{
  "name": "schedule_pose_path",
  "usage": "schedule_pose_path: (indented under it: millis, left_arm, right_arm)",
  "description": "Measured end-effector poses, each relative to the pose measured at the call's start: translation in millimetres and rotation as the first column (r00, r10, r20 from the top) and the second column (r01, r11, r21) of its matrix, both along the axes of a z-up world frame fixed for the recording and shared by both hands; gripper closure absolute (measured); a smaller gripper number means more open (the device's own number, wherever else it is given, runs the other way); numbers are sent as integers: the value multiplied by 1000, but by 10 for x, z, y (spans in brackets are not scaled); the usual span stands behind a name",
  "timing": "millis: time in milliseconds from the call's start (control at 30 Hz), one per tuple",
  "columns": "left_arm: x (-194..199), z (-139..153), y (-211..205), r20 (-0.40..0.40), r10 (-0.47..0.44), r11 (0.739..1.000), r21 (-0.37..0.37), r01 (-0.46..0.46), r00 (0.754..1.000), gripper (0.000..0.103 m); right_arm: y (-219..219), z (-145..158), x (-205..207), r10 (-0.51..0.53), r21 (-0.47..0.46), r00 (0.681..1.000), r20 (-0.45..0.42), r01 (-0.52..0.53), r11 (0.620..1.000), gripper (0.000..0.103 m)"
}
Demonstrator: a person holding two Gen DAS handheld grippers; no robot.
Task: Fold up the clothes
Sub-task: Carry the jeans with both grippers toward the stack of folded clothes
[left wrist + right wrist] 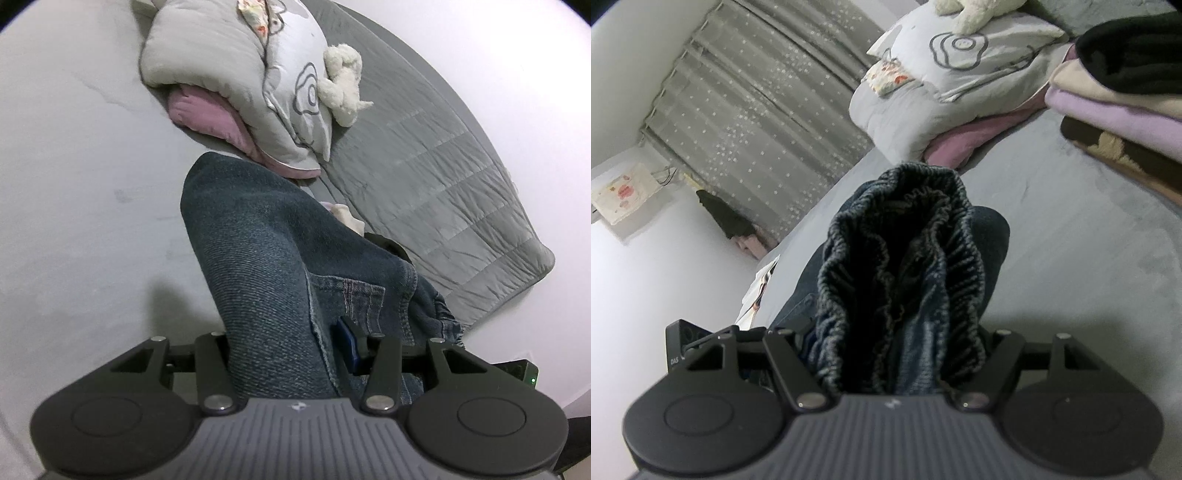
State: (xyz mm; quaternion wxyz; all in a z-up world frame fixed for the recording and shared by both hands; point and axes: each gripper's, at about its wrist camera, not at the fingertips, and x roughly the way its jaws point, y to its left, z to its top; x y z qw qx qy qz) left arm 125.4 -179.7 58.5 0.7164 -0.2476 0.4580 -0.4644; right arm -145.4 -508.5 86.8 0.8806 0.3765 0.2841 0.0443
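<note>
Both tongs are clenched on the same garment, dark denim jeans. Left tongs (291, 354) grip the jeans (266, 258) at the denim by a back pocket; a blue pad shows pressed against the cloth. Right tongs (897, 354) pinch the gathered elastic waistband (901, 251), bunched into ruffles between the fingers.

Jeans are lifted off the bed (1089, 240), held between the two tongs, not lying flat. They look doubled over at the far end in the left view, but how many folds are in them I can't tell.

Progress, as a judgement: a stack of folded clothes (1119, 96) (black, cream, lilac, brown) sits at the right edge of the bed, so part of the pile is sorted. The jeans aren't on it. This would fit either mid-fold or carrying a finished fold to the stack.

View differences:
- left wrist: pocket stitching, a grey quilted blanket (443, 177) spread over the bed, a pillow (295, 74) with a white plush toy (343, 81) against it.
- right wrist: waistband opening, folded stack, starry curtain (757, 122), wall. The quilted blanket is barely in view.
</note>
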Motion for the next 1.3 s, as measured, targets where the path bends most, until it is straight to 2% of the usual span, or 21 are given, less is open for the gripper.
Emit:
schedule_pose_path:
  millis: [467, 733, 1000, 1300]
  left_arm:
    - [172, 166, -839, 8, -78, 997, 7, 78, 997, 59]
    - [97, 276, -1424, 38, -115, 993, -1, 116, 993, 59]
    - [27, 558, -2172, 102, -189, 982, -11, 191, 977, 59]
    - [-20, 833, -3014, 157, -262, 962, -39, 271, 952, 59]
  right_arm:
    - [-639, 28, -29, -117, 11, 993, 13, 117, 993, 32]
    - [-1060, 100, -25, -175, 14, 984, 30, 175, 985, 32]
    - [-1595, 323, -89, -271, 13, 960, 73, 271, 963, 32]
    - [-2158, 573, -213, -380, 18, 918, 115, 380, 925, 32]
